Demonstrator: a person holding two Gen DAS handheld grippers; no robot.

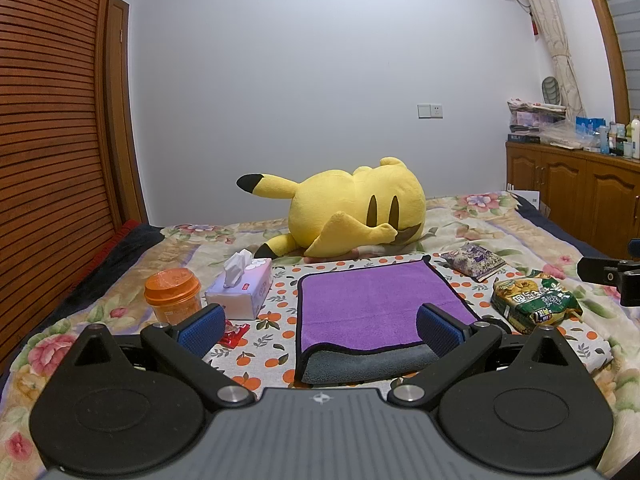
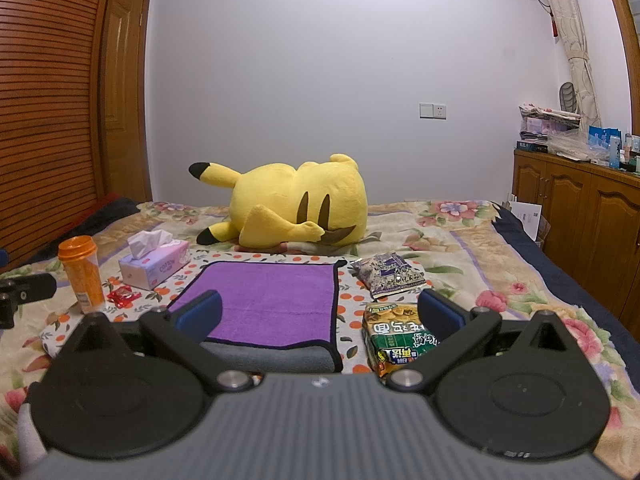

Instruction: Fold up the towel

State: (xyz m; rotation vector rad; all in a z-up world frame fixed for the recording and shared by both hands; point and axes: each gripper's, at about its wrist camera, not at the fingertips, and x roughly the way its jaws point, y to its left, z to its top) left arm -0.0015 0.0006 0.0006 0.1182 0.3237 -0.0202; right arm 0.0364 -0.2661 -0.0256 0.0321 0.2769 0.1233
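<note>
A purple towel (image 1: 372,304) with a black hem lies folded once on the orange-print cloth on the bed; its grey underside shows as a strip along the near edge (image 1: 360,364). It also shows in the right wrist view (image 2: 272,300). My left gripper (image 1: 320,330) is open and empty, just above the towel's near edge, with its right fingertip (image 1: 436,330) over the towel's right part. My right gripper (image 2: 320,316) is open and empty, with its left fingertip (image 2: 200,314) over the towel's near left part.
A yellow plush toy (image 1: 352,208) lies behind the towel. An orange jar (image 1: 173,294), a tissue box (image 1: 242,290) and a red wrapper (image 1: 234,334) are to its left. A green noodle packet (image 1: 536,300) and a purple snack bag (image 1: 474,258) are to its right. Wooden cabinets (image 2: 580,216) stand at the far right.
</note>
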